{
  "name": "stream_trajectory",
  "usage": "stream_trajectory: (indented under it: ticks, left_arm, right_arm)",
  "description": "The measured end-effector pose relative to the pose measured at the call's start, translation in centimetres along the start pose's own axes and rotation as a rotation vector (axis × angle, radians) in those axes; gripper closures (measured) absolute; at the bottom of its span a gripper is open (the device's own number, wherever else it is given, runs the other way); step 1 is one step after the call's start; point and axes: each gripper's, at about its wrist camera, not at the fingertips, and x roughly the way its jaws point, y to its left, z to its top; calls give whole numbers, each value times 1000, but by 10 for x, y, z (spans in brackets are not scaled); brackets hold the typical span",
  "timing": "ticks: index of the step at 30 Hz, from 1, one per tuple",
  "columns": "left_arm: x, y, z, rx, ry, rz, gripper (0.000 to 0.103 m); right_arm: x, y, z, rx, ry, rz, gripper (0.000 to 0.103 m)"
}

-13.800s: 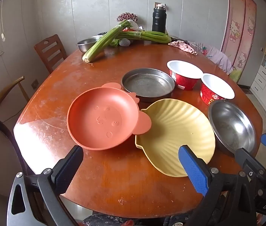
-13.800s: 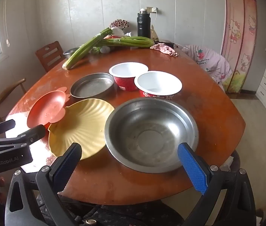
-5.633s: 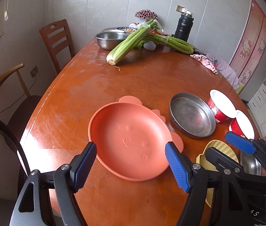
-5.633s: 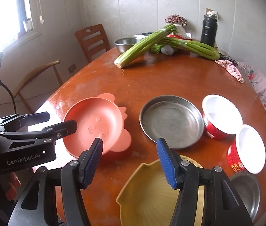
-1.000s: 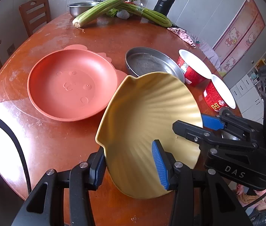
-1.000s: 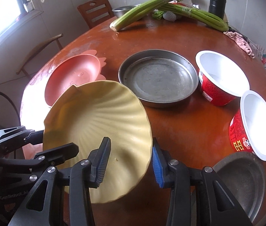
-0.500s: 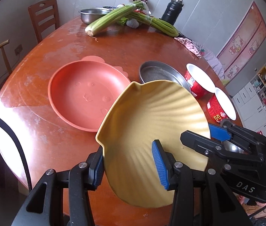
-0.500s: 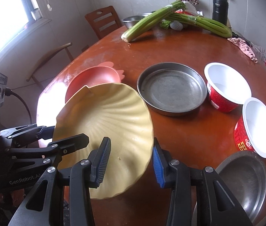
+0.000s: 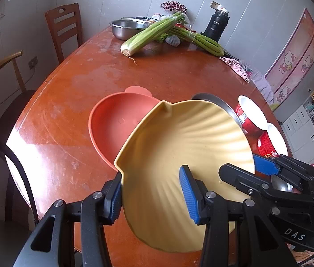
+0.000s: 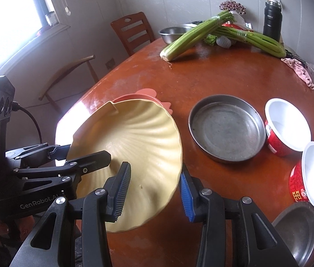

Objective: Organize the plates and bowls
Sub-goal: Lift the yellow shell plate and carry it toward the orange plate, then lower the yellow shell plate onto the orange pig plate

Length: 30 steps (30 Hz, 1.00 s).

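Observation:
A yellow shell-shaped plate (image 9: 188, 140) is held tilted above the table by both grippers. My left gripper (image 9: 152, 191) is shut on its near-left rim. My right gripper (image 10: 154, 189) is shut on its near-right rim; the plate also shows in the right wrist view (image 10: 134, 138). Under and beyond it lies an orange bear-faced plate (image 9: 114, 115) on the wooden table (image 9: 72, 102); in the right wrist view only its ears (image 10: 148, 94) show. A shallow steel pan (image 10: 225, 129), two red paper bowls (image 10: 288, 124) (image 10: 312, 173) and a steel bowl (image 10: 299, 231) sit to the right.
Celery bunches (image 9: 152, 34), a steel bowl (image 9: 125, 27), a black flask (image 9: 217, 25) and a pink cloth (image 9: 234, 64) lie at the table's far end. Wooden chairs (image 9: 64, 29) stand at the left. The table edge (image 9: 23, 129) is close on the left.
Both grippers have carried the yellow plate further left, so that it now covers more of the orange plate. Both grips are unchanged.

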Motion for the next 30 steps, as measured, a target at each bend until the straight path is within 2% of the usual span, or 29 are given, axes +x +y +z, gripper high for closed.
stream_trajectory:
  ticks: [17, 30]
  left_arm:
    - [7, 36, 33, -18, -17, 24, 56]
    - [33, 48, 52, -25, -2, 35, 56]
  right_arm:
    - [36, 16, 32, 24, 21, 0, 58]
    - [64, 10, 37, 65, 59, -17, 58]
